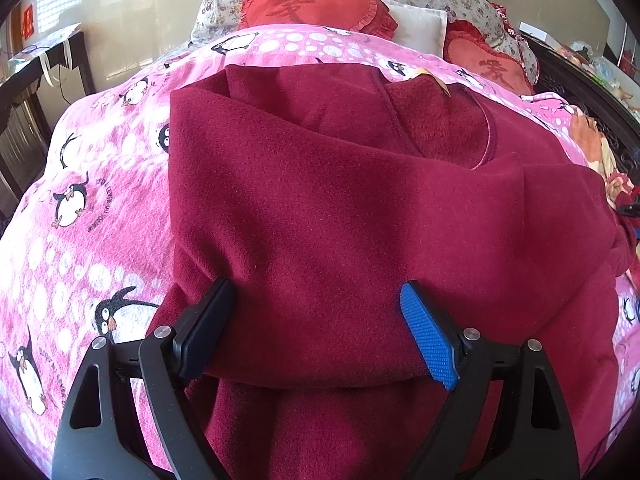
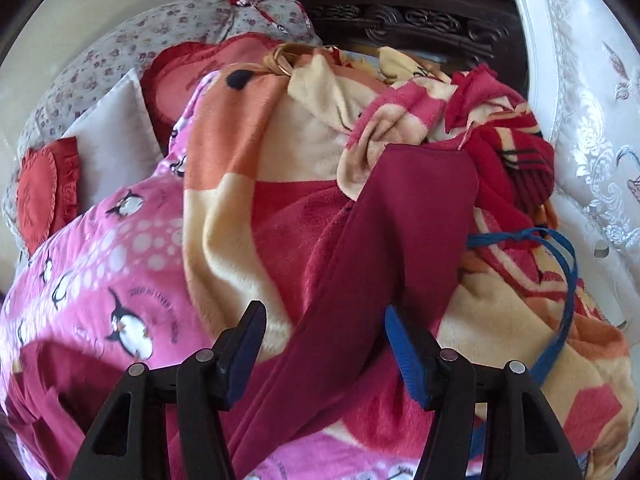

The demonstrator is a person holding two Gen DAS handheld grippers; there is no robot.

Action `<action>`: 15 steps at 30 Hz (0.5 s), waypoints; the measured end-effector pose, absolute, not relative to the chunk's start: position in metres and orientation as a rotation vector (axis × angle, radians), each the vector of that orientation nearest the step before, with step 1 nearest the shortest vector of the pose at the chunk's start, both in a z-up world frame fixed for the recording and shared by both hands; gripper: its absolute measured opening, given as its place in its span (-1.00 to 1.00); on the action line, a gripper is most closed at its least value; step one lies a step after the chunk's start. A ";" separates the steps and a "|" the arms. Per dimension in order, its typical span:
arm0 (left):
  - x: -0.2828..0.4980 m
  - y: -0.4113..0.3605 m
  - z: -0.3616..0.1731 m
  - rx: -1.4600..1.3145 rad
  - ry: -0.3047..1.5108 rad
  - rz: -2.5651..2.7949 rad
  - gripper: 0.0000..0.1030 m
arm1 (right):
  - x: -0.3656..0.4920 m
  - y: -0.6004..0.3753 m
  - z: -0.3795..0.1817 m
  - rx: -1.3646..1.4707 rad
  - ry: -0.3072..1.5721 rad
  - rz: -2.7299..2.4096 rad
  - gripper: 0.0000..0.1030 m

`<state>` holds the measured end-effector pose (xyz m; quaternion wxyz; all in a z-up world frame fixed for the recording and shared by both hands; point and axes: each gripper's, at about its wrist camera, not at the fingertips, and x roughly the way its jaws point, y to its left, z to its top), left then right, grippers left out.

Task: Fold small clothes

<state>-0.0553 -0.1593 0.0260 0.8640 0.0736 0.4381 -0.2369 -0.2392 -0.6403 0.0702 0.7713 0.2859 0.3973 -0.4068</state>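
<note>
A dark red fleece top [image 1: 340,200] lies on a pink penguin blanket [image 1: 100,168] on the bed, its left side folded over and its neck label toward the pillows. My left gripper [image 1: 316,300] is open, its jaws wide apart over the top's near folded edge. In the right wrist view one long dark red sleeve [image 2: 384,248] runs from near the camera up to the right, lying across a heap of fleece blanket. My right gripper [image 2: 324,320] is open, with the sleeve between its fingers.
An orange, cream and red fleece blanket [image 2: 280,152] is heaped at the right. A blue strap [image 2: 568,280] lies on it. Red heart cushions [image 1: 312,4], a white pillow [image 2: 108,136] and floral pillows sit at the head. A dark carved headboard [image 2: 420,28] stands behind.
</note>
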 end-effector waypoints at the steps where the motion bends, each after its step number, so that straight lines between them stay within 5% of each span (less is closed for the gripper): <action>1: -0.055 -0.160 0.026 0.158 0.918 -0.495 0.68 | -0.237 -0.643 0.067 0.617 0.872 -0.881 0.16; 5: -0.055 -0.161 0.026 0.163 0.915 -0.494 0.70 | -0.228 -0.656 0.048 0.623 0.928 -0.893 0.15; 11: -0.052 -0.161 0.025 0.157 0.912 -0.505 0.72 | -0.246 -0.655 0.058 0.641 0.855 -0.831 -0.68; 15: -0.052 -0.156 0.029 0.147 0.917 -0.524 0.72 | -0.256 -0.639 0.089 0.632 0.771 -0.734 -0.75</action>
